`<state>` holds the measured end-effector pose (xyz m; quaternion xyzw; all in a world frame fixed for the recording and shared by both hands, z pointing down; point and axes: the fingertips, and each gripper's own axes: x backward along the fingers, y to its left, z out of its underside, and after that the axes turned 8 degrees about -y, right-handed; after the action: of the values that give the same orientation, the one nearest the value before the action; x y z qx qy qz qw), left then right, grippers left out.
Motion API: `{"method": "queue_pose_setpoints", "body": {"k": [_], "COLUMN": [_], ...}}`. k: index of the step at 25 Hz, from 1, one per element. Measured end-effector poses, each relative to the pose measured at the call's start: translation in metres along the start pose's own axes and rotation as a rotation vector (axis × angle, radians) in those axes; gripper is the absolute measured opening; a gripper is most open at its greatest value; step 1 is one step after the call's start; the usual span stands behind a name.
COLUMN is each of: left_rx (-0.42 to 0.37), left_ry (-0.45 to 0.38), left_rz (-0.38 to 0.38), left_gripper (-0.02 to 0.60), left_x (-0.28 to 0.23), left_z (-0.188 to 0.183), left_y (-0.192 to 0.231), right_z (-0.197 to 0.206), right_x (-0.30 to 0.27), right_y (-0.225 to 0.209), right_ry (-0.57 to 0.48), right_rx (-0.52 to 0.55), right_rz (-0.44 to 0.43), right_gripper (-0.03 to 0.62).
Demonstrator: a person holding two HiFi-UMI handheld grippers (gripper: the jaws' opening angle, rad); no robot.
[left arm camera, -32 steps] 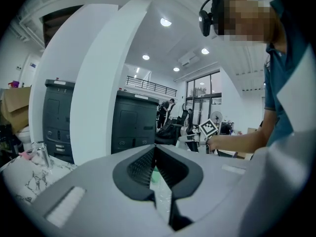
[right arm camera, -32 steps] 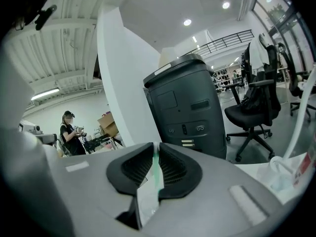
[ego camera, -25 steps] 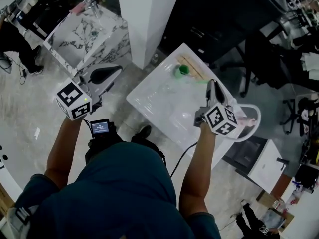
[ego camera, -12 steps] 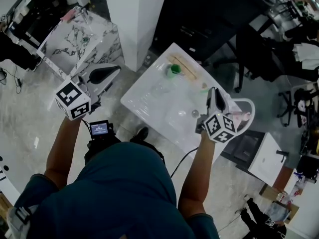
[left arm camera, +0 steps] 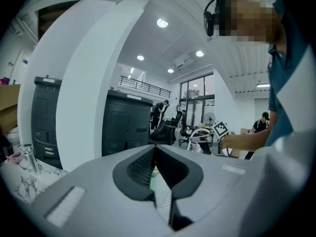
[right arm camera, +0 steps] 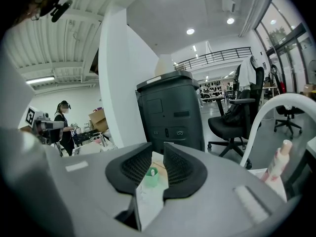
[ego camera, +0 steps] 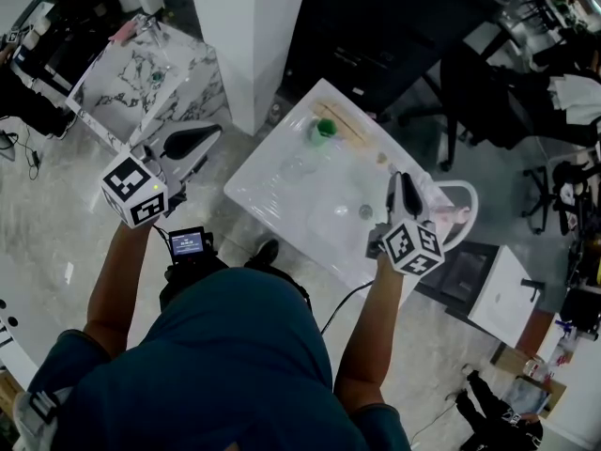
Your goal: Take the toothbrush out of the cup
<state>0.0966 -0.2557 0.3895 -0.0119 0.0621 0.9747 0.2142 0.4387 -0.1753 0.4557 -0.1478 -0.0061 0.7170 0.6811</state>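
Opening right gripper (ego camera: pixel 401 178) faces upright cup (ego camera: pixel 325 128); toothbrush unclear.

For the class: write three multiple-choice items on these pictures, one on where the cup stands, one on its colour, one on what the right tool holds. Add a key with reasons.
1. Where on the white table does the small round cup stand?
A. near its far corner
B. at the edge nearest the person
C. in the middle

2. What colour is the cup?
A. red
B. green
C. blue

3. What does the right tool hold?
A. the cup
B. a bottle
C. nothing

Key:
1 A: the head view shows it by the corner away from the person.
2 B: it is green in the head view and the right gripper view.
3 C: its jaws are opening with nothing between them, and the cup stands well ahead.
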Motion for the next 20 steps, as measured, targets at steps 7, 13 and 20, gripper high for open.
{"method": "queue_pose_setpoints", "body": {"k": [7,13,20], "left_rx": [0.005,0.014,0.016], "left_ry": [0.009,0.012,0.027], "left_rz": [-0.009,-0.031,-0.059], "left_gripper": [0.0,-0.001,0.0], "left_x": [0.003,0.006,0.015], "left_z": [0.005,0.007,0.012], "left_y": [-0.001,0.0,0.001], "right_z": [0.006,0.011,0.025], "right_x": [-0.005,-0.016,-0.036], "right_y": [0.002,0.005,0.012], "right_ry": [0.011,0.018,0.047], "right_rx": [-0.013,-0.024,-0.037], "right_rz": [-0.012,-0.032,-0.077], "right_gripper": [0.06,0.06,0.061]}}
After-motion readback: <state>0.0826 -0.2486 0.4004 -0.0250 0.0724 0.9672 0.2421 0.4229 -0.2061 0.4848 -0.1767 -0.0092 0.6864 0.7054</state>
